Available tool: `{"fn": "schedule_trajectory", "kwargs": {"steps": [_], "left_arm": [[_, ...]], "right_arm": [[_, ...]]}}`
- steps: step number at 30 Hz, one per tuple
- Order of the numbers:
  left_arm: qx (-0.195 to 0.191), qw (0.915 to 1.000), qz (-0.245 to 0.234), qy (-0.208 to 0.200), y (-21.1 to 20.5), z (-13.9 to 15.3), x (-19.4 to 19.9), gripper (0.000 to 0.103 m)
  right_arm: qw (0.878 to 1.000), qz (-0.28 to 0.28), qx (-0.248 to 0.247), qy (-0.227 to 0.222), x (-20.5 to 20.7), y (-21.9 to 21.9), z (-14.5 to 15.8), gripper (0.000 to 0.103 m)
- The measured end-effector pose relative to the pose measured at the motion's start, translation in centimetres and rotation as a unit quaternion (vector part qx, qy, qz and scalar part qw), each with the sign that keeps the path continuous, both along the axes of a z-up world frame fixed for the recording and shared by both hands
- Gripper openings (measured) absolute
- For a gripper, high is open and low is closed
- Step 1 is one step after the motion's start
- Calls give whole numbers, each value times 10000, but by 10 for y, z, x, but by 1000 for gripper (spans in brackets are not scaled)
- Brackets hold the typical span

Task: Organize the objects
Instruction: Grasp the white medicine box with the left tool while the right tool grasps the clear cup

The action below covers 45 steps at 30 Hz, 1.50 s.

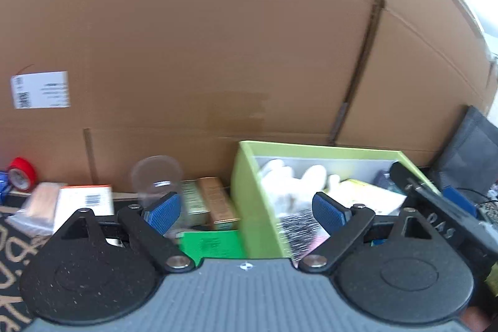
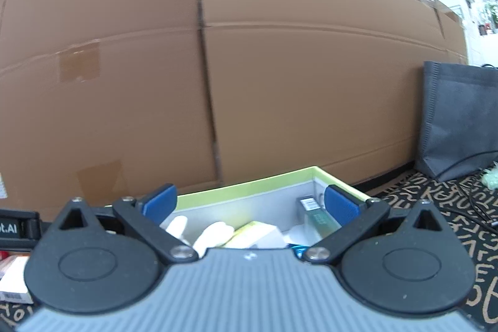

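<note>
Both grippers — left (image 1: 246, 212), right (image 2: 250, 203) — spread wide, empty, above green box (image 1: 249, 176); contents blurred, white plush (image 1: 289, 179) half-hidden, clear cup (image 1: 157, 179) just left.

Black patterned mat (image 2: 435, 207) carries green bin (image 1: 249, 192), grey bag (image 2: 460, 120), red tape roll (image 1: 21, 173), small boxes (image 1: 214, 201).
</note>
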<state>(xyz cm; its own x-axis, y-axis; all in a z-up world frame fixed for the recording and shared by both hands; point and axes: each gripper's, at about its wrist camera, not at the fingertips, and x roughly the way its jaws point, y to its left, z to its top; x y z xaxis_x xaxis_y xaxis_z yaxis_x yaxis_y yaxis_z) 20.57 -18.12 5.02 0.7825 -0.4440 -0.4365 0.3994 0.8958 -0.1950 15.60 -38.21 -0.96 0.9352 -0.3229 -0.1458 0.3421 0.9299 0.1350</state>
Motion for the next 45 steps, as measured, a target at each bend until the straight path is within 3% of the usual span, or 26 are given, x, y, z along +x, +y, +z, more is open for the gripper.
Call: {"fn": "schedule_trajectory", "kwargs": {"steps": [5,11,20,24,25,28,32,35,39,45], "left_arm": [[337,9977,590,11,34,-7,6,94],[369,9916,1157,440,73,-24,28,94],[881,9859,1231,708,68,-53,50,94],[856,9847,1255,851,77,-64,62,94],[843,9859,1226,767,79,-65,62,93],[969,9865,1149,645,85,-65,58,70],[830,9892,974,717,105,-62,40,69],[875,9887,989,711,125,-61,16,69],[656,9891,1111,710,153,-61,-14,70],[533,9877,1298,692,165,-61,-18,70]], "right_arm": [[9994,290,-188,57,3,16,0,103],[9966,709,-417,78,4,40,-1,103],[9835,1529,-945,203,4,80,-7,103],[9781,1847,-949,106,-1,93,-7,103],[9758,1955,-971,93,-2,97,-7,103],[9669,2273,-1154,66,-2,110,-5,103],[9537,2620,-1466,163,-4,128,-8,103],[9451,2855,-1577,191,-8,140,-9,102],[9306,3195,-1769,265,-14,157,-12,101],[9064,3577,-2071,869,-6,194,-27,86]]}}
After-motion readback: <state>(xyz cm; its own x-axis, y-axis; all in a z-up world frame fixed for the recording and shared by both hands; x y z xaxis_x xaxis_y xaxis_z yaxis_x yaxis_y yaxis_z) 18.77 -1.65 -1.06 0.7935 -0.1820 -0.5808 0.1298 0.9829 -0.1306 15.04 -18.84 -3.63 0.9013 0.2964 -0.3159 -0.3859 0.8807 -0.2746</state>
